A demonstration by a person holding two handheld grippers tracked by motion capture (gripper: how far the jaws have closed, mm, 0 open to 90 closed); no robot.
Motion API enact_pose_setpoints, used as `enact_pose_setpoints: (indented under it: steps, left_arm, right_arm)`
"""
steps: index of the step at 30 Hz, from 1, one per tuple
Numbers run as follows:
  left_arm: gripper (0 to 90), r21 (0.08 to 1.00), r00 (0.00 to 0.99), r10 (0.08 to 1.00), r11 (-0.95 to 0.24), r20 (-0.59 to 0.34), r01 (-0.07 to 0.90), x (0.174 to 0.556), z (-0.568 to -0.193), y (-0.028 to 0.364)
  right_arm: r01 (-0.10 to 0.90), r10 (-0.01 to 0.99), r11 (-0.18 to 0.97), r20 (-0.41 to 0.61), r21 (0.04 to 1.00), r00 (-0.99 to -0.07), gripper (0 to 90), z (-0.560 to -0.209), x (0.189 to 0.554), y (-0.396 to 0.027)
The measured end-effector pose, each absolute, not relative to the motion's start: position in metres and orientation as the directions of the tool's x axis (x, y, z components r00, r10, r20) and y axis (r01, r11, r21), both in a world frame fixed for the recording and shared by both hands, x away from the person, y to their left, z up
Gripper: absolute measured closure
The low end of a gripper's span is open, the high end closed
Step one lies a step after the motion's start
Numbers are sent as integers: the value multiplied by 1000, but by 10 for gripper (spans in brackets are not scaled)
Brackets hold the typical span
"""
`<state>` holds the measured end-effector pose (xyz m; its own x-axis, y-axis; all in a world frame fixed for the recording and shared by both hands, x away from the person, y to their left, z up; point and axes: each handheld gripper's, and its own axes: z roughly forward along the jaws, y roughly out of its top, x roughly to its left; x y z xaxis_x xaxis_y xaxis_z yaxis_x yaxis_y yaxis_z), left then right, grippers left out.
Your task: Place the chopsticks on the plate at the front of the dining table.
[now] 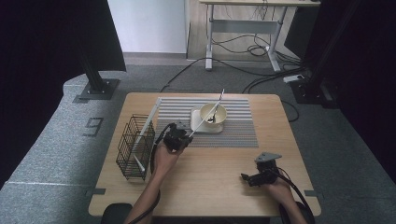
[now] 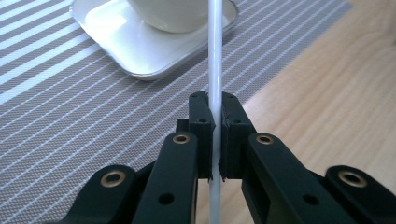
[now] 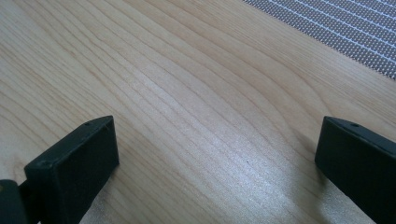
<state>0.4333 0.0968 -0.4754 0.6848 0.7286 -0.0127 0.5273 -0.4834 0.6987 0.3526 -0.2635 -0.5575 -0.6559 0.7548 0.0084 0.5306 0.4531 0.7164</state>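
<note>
My left tool [image 2: 215, 135] was clamped on a thin white stick [image 2: 215, 70], its jaws pinched tight on the shaft, and from above that stick [image 1: 205, 114] slanted up and away over the bowl [image 1: 213, 113] on the white tray [image 1: 198, 127], near the middle of the striped mat [image 1: 238, 126]. I judged this to be the carrying step: the stick was lifted, not yet put anywhere, and the wire basket [image 1: 135, 147] at the left, already holding another white stick [image 1: 145, 125], looked the likely goal. The next move would call for swinging the long shaft left without catching the bowl, then tipping it upright to drop through the basket's top. My right tool [image 3: 217, 154] stood wide and held nothing, low over bare surface [image 3: 187, 84] at the near right. The left gripper view gave me the pinch itself; the high view gave me the stick's length and the basket.
</note>
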Motion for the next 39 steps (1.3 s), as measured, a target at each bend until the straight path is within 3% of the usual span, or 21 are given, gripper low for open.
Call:
enact_pose_setpoints:
  steps: [39]
  left_arm:
    - [853,578,527,850,-416,-29,702,519,-511,87]
  right_arm:
    - [517,735,469,8,716,-678,0,-558,351,-262]
